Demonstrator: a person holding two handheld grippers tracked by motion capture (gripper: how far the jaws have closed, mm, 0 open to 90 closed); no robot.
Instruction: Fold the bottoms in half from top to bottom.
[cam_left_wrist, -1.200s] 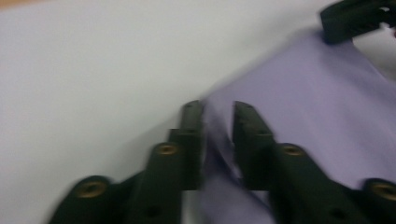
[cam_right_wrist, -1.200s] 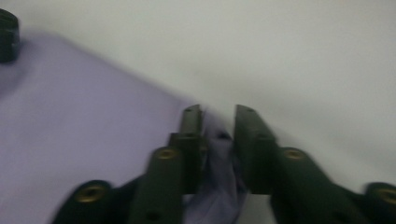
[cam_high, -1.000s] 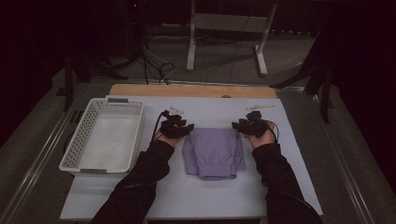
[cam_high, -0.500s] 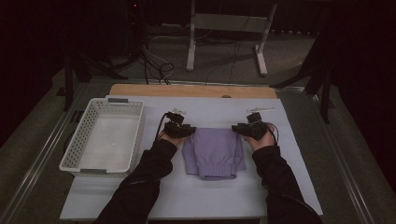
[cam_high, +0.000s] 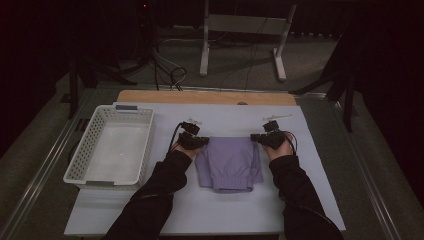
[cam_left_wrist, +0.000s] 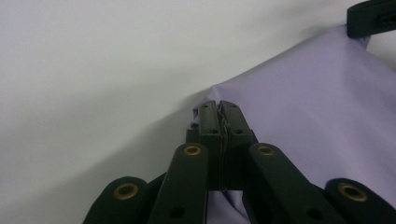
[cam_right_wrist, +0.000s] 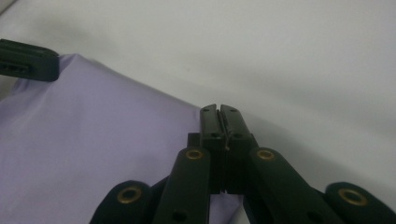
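Plain lilac garment (cam_high: 229, 162), no print. White mat (cam_high: 310, 150); white lattice basket (cam_high: 82, 160) at 9 o'clock. Both grippers black w/ brass rivets: left gripper (cam_left_wrist: 219, 119), right gripper (cam_right_wrist: 219, 122). Black sleeves (cam_high: 150, 200).

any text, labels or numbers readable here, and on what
None can be read.
Basket: grey patches on its rims, too small to show any print.
Purple cloth: no tag or print shows.
Left gripper and right gripper: plain black jaws with brass rivets, no markings.
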